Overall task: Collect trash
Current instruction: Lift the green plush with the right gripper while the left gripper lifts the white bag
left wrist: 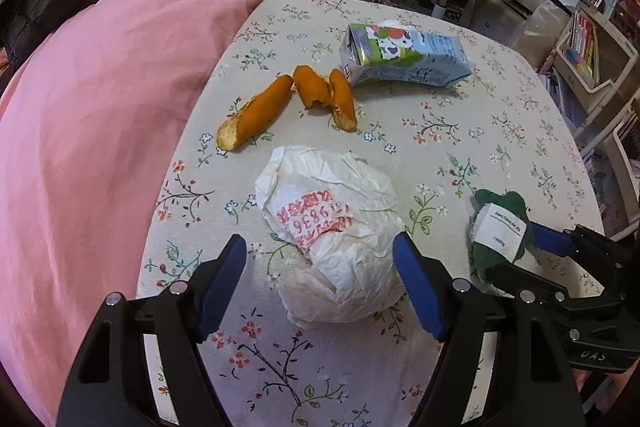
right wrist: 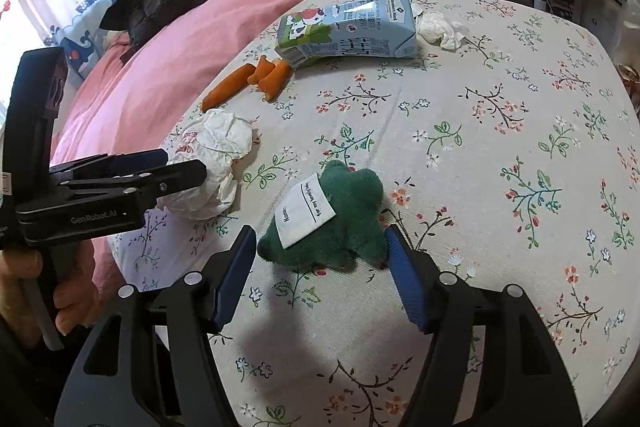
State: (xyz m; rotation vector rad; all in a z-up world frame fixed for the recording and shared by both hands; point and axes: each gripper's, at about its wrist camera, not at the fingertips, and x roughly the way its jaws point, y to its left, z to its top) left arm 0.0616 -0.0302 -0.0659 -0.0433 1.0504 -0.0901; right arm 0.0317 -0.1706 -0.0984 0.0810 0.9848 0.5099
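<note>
A: Left gripper (left wrist: 320,255), jaws apart, straddling the crumpled white bag (left wrist: 332,239). The right pad looks to be touching the crinkle, the left pad is clear of it, no squeeze.

B: Right gripper (right wrist: 320,247)?

A: Also spread, around the green plush (right wrist: 332,223) with the white tag (right wrist: 306,209). Pads just beside it, not pressing.

B: Risks?

A: Bag is thin and slippery; a shallow pinch could catch one layer and let the rest sag or slide out. The plush may not be trash at all, so a wrong pick. The two grippers sit near each other, so closing or lifting together could bump.

B: Further out?

A: Orange peel pieces (left wrist: 288,103), then the milk carton (left wrist: 404,55), and a tissue wad (right wrist: 440,27) behind it, all on the floral tablecloth (right wrist: 500,107). Peels are near the edge by the pink bedding (left wrist: 100,107); a nudge could drop them.
</note>
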